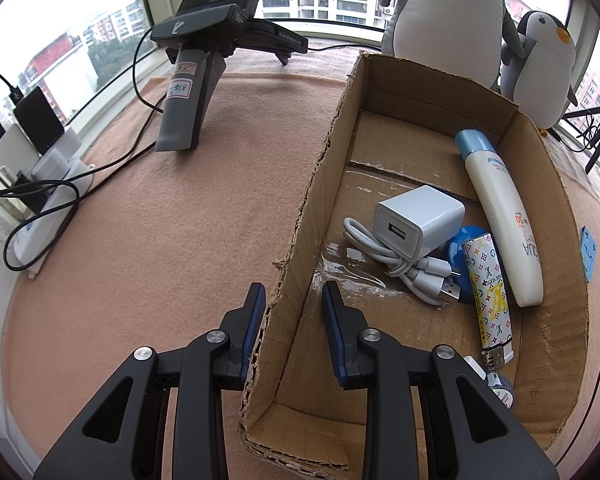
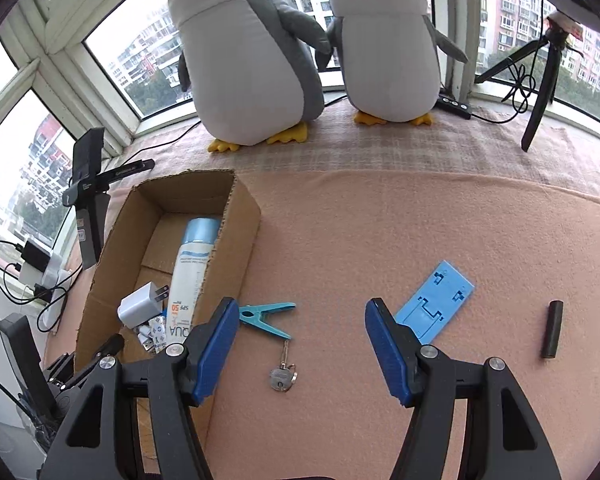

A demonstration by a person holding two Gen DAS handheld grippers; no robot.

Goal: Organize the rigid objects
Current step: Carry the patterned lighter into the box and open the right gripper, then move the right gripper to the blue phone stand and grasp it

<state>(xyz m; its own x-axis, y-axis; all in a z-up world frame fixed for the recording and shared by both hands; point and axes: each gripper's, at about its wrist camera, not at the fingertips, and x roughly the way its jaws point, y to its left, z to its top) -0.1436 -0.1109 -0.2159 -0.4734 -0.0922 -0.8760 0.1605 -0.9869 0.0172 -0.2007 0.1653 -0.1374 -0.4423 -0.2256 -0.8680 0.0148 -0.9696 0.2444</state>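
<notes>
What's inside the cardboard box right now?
In the cardboard box: sunscreen bottle, white charger, coiled cable, patterned lighter. A blue item lies mostly hidden beneath them; the near corner is blocked.

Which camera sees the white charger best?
The left wrist view shows the charger best: it is near and whole, with its plug hole and coiled cable plain, inside the cardboard box. In the right wrist view the charger is small and far off, though its metal prongs show.
</notes>
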